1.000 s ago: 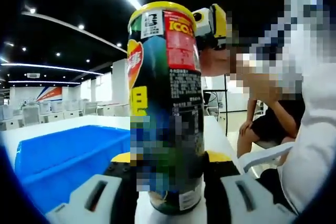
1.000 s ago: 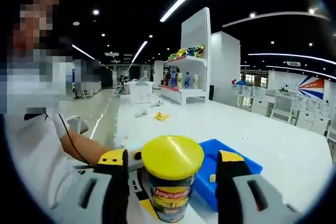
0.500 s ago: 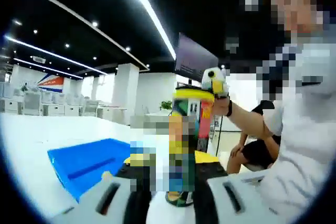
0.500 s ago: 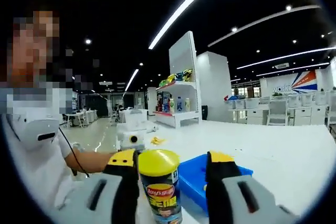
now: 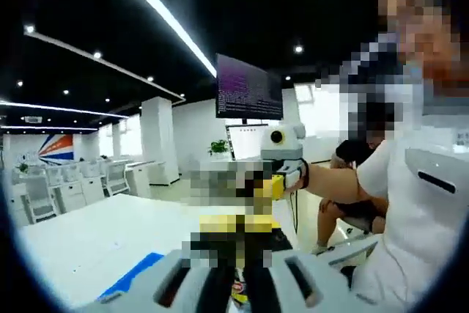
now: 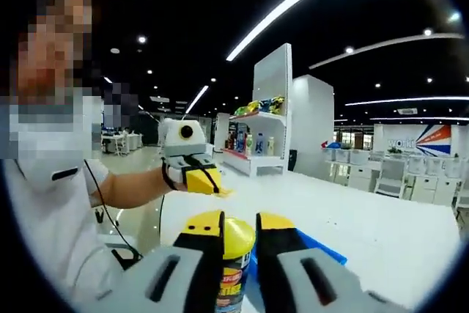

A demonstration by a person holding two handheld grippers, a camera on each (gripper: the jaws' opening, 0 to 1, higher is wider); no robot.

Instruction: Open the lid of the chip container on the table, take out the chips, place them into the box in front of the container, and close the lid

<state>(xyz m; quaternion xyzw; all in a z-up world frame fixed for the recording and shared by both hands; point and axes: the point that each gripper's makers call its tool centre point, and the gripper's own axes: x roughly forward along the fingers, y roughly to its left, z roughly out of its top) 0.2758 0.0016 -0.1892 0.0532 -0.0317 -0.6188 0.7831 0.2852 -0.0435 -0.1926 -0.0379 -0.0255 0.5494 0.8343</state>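
On the white table [image 6: 381, 232], chip container [image 6: 231, 284] upright beside blue box [image 6: 319, 245]; right gripper [image 6: 239, 236] pinched on yellow lid [image 6: 239, 235]; left gripper [image 5: 233, 273] near-closed, contents unclear; likely light, thin-walled, crushable; best held low, gently.

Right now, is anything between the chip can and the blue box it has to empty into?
Nothing visible does. The right gripper pinches the yellow lid of the chip can, and the blue box sits right behind it on the white table.
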